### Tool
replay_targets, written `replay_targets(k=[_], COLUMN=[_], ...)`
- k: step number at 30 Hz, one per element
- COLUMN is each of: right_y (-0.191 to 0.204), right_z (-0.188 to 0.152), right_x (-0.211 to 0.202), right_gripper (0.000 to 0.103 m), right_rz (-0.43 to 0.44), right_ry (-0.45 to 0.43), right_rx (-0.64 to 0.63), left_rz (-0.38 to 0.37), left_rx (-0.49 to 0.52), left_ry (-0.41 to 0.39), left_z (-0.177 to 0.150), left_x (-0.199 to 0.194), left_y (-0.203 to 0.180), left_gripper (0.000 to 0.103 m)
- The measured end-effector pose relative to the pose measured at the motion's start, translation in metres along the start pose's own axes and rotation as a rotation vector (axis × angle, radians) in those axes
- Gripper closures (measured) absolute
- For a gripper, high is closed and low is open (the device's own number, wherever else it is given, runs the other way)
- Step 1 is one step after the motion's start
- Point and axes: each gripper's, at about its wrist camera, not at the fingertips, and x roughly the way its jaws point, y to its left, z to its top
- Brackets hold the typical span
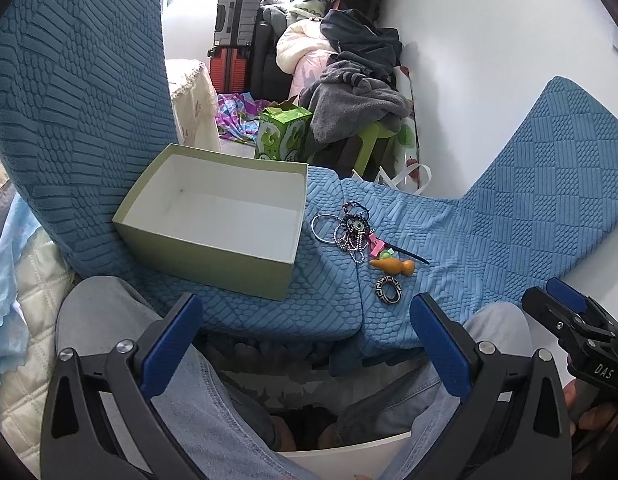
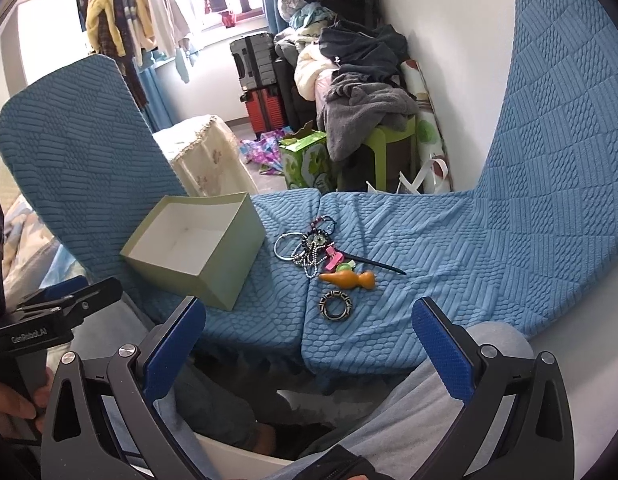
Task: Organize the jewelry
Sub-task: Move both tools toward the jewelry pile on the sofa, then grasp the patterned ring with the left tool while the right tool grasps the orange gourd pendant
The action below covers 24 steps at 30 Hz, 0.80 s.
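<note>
An empty pale green box (image 1: 213, 216) (image 2: 197, 248) stands on the blue cushion, left of a jewelry pile. The pile holds a silver bangle (image 1: 323, 229) (image 2: 287, 246), tangled bead necklaces (image 1: 355, 232) (image 2: 311, 250), a dark hair stick (image 1: 413, 257) (image 2: 377, 266), an orange gourd pendant (image 1: 393, 266) (image 2: 349, 279) and a black-and-white patterned ring (image 1: 389, 289) (image 2: 336, 303). My left gripper (image 1: 307, 320) is open and empty, held near the cushion's front edge. My right gripper (image 2: 309, 322) is open and empty, just short of the patterned ring.
The blue textured cushion (image 1: 489, 240) (image 2: 449, 248) has raised wings left and right. Behind it are a green carton (image 1: 285, 132), a pile of clothes (image 2: 361, 80), suitcases (image 1: 233, 40) and a white wall. My knees lie below the grippers.
</note>
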Motion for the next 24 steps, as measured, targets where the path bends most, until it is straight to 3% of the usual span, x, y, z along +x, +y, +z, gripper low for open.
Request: replay_targets(k=[18,21,24], right_y=[-0.030,-0.037,-0.044], right_z=[0.003,0.000,-0.003], right_x=[0.035,0.047,0.067], right_gripper=[0.001,0.007,0.031], right_rz=[0.043,0.056,0.059], right_ry=[-0.004,0.000,0.031], right_rx=[0.001,-0.004,-0.013], left_rz=[-0.015,-0.038,-0.076], left_rx=[0.008,0.012,0.022], left_ry=[0.033,0.048,0.062], left_z=[0.013,0.014,0.018], left_x=[0.028,0.042,0.059], left_y=[-0.011,-0.016,-0.025], left_gripper=[0.000,0.000,0.000])
